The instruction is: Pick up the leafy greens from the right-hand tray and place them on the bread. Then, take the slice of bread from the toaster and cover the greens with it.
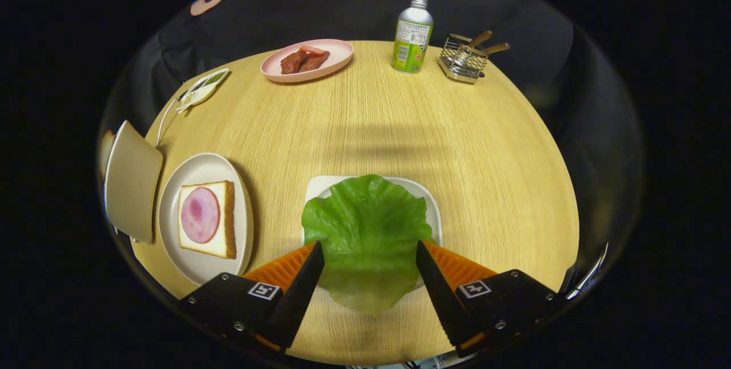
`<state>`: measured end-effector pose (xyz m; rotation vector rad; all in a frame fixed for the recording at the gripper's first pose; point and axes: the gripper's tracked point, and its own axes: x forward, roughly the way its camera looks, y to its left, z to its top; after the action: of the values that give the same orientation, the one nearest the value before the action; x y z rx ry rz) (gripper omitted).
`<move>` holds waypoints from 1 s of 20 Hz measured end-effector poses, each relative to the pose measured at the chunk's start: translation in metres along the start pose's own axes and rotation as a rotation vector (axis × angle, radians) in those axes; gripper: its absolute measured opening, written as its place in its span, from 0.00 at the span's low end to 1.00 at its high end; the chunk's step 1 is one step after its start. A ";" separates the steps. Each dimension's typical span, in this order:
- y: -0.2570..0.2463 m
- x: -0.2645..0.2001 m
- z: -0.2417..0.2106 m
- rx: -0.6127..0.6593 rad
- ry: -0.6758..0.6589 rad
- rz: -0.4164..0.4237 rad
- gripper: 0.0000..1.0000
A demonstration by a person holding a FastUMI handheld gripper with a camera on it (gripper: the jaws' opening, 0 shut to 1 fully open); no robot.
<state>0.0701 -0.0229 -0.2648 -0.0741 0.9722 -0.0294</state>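
The tool hung low over the near side of the wooden surface, its two fingers spread wide apart with nothing held between them. The leafy greens, a single broad lettuce leaf, lay on a pale square tray directly ahead; the near part of the leaf sat in the gap between the fingertips, and its lower edge drooped past the tray's near rim, but whether either finger touched the leaf could not be told. To the left of the tray, well apart from it, stood a round white plate carrying a slice of bread topped with a round pink slice of ham. Just beyond that plate on the left sat a beige toaster. At the far side of the surface rested a pink plate with brown pieces of meat, a small dish near the left edge, a green-labelled bottle standing upright, and a wire holder with wooden-handled utensils.
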 end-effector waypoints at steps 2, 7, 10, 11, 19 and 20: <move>0.000 0.005 -0.006 0.000 0.045 0.002 0.94; 0.004 0.014 -0.013 0.005 0.107 0.016 0.77; 0.006 0.015 -0.014 0.022 0.131 0.028 0.67; 0.005 0.015 -0.015 0.028 0.137 0.028 0.63; -0.004 0.014 -0.015 0.072 0.162 0.029 0.11; -0.004 0.011 -0.013 0.079 0.154 0.028 0.05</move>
<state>0.0656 -0.0280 -0.2813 0.0149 1.1250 -0.0489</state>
